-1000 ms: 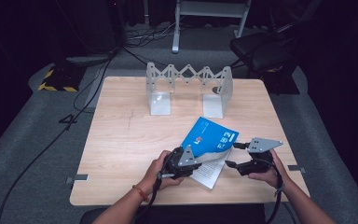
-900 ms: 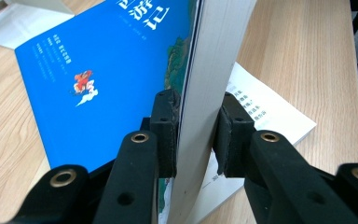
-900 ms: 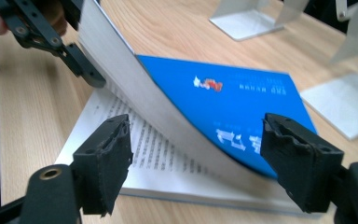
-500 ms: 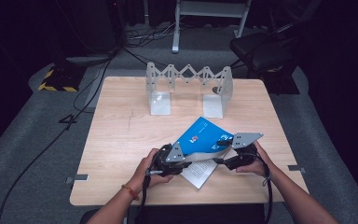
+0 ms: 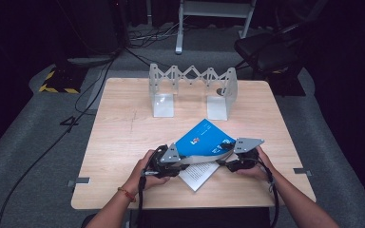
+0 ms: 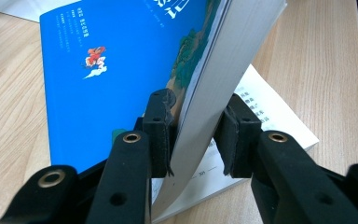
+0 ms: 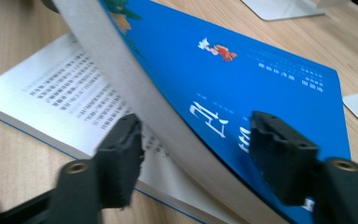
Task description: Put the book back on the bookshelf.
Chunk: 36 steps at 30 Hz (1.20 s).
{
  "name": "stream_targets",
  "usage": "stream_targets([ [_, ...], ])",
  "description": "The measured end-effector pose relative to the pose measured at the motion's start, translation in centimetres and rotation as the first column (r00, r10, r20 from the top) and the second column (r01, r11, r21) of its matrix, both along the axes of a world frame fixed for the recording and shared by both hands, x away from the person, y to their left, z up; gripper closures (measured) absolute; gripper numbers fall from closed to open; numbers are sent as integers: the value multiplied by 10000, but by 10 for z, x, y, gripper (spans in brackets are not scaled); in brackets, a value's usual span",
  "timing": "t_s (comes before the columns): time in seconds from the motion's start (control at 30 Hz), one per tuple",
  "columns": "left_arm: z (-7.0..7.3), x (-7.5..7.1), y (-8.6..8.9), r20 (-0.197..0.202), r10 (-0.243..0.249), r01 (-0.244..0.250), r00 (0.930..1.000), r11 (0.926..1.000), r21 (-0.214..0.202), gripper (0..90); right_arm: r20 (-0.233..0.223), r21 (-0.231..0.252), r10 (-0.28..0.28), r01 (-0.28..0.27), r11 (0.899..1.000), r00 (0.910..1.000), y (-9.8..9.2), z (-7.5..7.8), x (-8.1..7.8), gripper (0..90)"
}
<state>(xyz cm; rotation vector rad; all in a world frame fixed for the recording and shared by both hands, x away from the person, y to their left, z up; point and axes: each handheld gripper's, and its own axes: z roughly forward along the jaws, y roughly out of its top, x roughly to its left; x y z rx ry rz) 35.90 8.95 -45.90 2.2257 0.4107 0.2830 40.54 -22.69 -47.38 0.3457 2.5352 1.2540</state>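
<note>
Blue book (image 5: 204,141) lies open near the front of the wooden table (image 5: 123,137). The left gripper (image 5: 167,161) pinches its lifted pages. The right gripper (image 5: 231,153) has been closing around them, maybe not touching. A metal rack (image 5: 192,90) stands well behind.

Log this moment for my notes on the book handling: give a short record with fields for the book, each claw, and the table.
book: blue-covered book, front half lifted, lower pages flat on the table
left claw: shut on the raised stack of pages
right claw: straddling the raised stack, jaws closing in, not pressing yet
table: wooden table; folding metal rack at far side
</note>
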Motion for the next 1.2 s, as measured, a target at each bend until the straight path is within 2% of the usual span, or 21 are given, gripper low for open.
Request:
stream_targets([
  [0.07,1,0,0,43,30,-30,10000,10000,-40,673,170,108,80,-82,9999,9998,-1,1,-2,473],
  [0.13,2,-1,0,128,133,-132,9998,9999,-41,671,470,-13,152,-152,9999,9988,1,3,-6,519],
  [0.2,3,-2,-1,213,187,-188,9996,9998,39,668,584,-114,174,-168,9998,9981,2,5,-7,548],
  [0.33,5,-3,-1,119,353,-353,9993,9994,8,640,816,-390,222,-191,9991,9964,5,7,-11,579],
  [0.43,7,-5,-1,206,511,-513,9985,9986,114,619,853,-482,191,-150,9987,9962,8,8,-13,594],
  [0.47,8,-8,-4,281,540,-547,9981,9983,219,601,1015,-619,194,-132,9980,9946,11,9,-16,605],
  [0.57,10,-11,-6,396,548,-559,9977,9980,290,576,1130,-724,176,-94,9973,9934,14,9,-19,615],
  [0.63,12,-13,-8,398,486,-492,9980,9987,162,559,1198,-831,201,-101,9965,9926,17,9,-21,623],
  [0.73,15,-17,-15,559,481,-491,9973,9986,183,525,1259,-998,186,-60,9950,9919,23,11,-25,636],
  [0.83,16,-22,-24,906,557,-604,9943,9969,500,512,1275,-1140,142,4,9935,9917,28,12,-29,642],
  [0.87,16,-24,-27,1083,558,-625,9926,9963,598,513,1262,-1158,87,60,9933,9920,29,12,-30,643],
  [0.9,16,-24,-27,1083,558,-625,9926,9963,598,535,1299,-1218,84,75,9925,9915,31,13,-32,645],
  [0.93,16,-24,-28,1220,582,-662,9908,9958,626,599,1362,-1282,111,65,9917,9906,32,13,-33,647],
  [1.03,17,-23,-26,1435,453,-565,9886,9956,751,645,1309,-1262,119,47,9920,9913,34,13,-35,644],
  [1.13,17,-23,-24,1473,277,-411,9887,9952,885,674,1224,-1131,121,18,9936,9924,34,12,-34,624],
  [1.2,15,-21,-22,1241,127,-235,9922,9960,862,680,1087,-894,218,-120,9959,9938,31,10,-32,591],
])
